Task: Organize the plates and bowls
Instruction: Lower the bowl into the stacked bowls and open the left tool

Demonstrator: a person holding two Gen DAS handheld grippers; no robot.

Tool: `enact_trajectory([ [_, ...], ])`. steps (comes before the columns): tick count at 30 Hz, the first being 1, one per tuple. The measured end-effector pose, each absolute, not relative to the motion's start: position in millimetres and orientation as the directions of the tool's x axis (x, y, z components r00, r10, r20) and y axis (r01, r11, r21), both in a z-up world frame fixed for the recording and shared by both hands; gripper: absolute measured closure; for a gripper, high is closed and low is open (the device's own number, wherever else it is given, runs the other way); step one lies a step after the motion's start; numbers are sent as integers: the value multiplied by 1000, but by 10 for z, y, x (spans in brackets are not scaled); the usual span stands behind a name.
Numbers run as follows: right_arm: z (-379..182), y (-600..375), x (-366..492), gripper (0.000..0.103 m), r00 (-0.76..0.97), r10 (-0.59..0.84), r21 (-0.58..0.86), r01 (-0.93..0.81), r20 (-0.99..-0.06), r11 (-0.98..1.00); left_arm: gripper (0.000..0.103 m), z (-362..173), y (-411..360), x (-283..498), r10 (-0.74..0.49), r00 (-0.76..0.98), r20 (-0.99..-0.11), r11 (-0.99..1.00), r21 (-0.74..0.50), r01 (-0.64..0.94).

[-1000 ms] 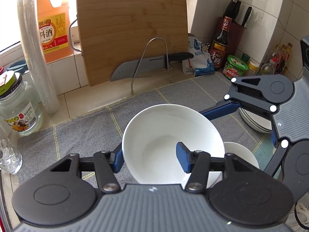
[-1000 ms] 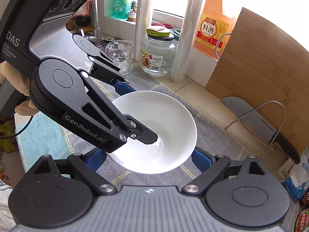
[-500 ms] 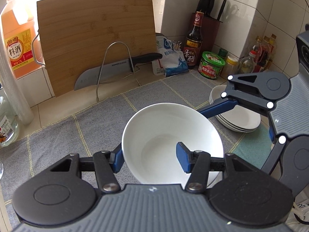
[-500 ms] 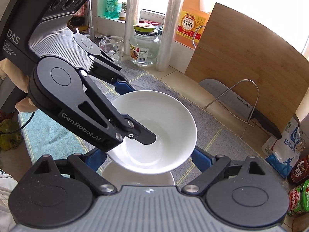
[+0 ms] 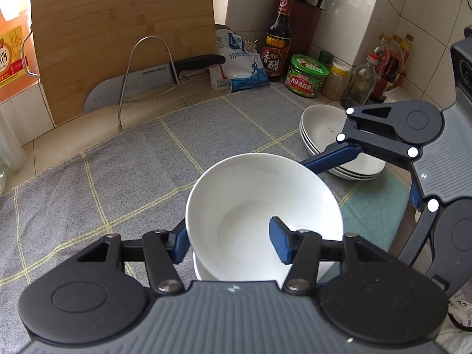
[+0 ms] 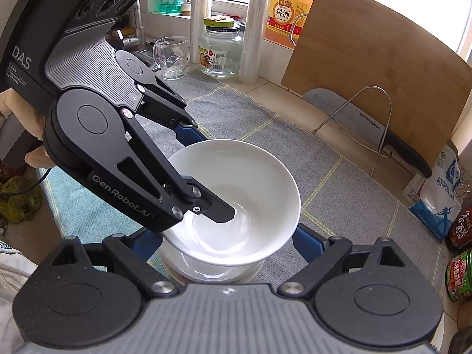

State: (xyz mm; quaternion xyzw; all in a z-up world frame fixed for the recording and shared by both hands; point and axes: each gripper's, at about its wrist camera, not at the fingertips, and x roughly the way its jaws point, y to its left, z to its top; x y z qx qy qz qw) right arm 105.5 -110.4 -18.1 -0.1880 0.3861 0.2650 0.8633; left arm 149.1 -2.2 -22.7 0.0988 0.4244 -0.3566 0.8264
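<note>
Clamping a white bowl (image 5: 259,206), the GenRobot.AI left gripper (image 5: 230,237) nears the spread-fingered right gripper (image 6: 227,243) beside a SUPOR knife (image 5: 147,79).

Bowl (image 5: 253,194) above another bowl (image 6: 206,268), plates (image 5: 321,129) stacked to its right.

Two white bowls (image 5: 259,194), three stacked plates (image 5: 321,126), two tools (image 5: 227,239), one knife (image 5: 153,79), one cutting board (image 5: 118,29).

Bowl (image 5: 259,206): glossy white ceramic; mat (image 5: 118,177): grey woven cloth; cutting board (image 5: 118,29): matt wood; rack (image 5: 147,70): shiny metal wire
</note>
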Motion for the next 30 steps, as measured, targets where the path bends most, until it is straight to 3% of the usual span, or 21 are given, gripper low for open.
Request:
enact_trajectory([
  [21,-351,-1120,1026,6,536,312,-92,-599,-785,796,49,-370,-29,1444,-503,372,-780,734,-159,660],
  [30,-299,-1078,1009,4,563,311,-129,-609,-766,783,40,-370,-15,1443,-509,374,-775,728,-156,668],
])
